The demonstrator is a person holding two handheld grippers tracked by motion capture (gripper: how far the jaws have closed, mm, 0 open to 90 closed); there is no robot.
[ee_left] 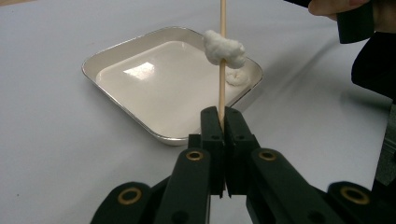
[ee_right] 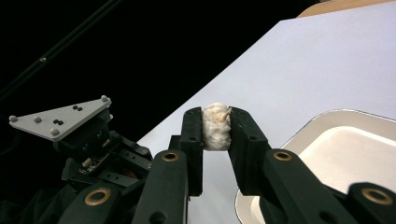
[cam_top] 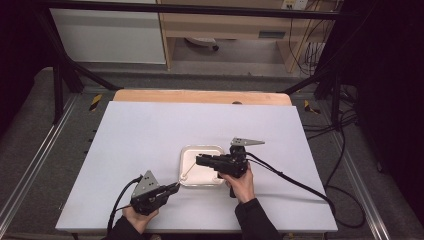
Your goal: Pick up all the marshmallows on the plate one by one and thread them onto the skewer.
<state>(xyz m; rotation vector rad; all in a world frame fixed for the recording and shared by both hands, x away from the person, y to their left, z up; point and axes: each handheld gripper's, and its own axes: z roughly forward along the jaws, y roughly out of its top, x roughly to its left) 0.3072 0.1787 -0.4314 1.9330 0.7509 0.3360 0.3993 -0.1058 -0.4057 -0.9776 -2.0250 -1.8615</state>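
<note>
My left gripper (cam_top: 176, 186) (ee_left: 223, 116) is shut on the lower end of a thin wooden skewer (ee_left: 222, 93), which slants up over a white square tray (cam_top: 207, 175) (ee_left: 154, 79). A white fluffy lump (ee_left: 224, 49) is threaded partway up the stick. A second small white lump (ee_left: 236, 77) lies in the tray's corner. My right gripper (cam_top: 198, 160) (ee_right: 216, 126) reaches leftward over the tray, shut on another white lump (ee_right: 215, 133). The skewer's tip (ee_right: 228, 112) pokes out of that lump's top.
The tray (ee_right: 350, 149) rests near the front middle of a white tabletop (cam_top: 150, 130), with a wooden strip (cam_top: 200, 96) along the far edge. Black cables (cam_top: 300, 185) trail right from the right gripper. The left gripper's grey plate (ee_right: 60, 119) sits close to the right jaws.
</note>
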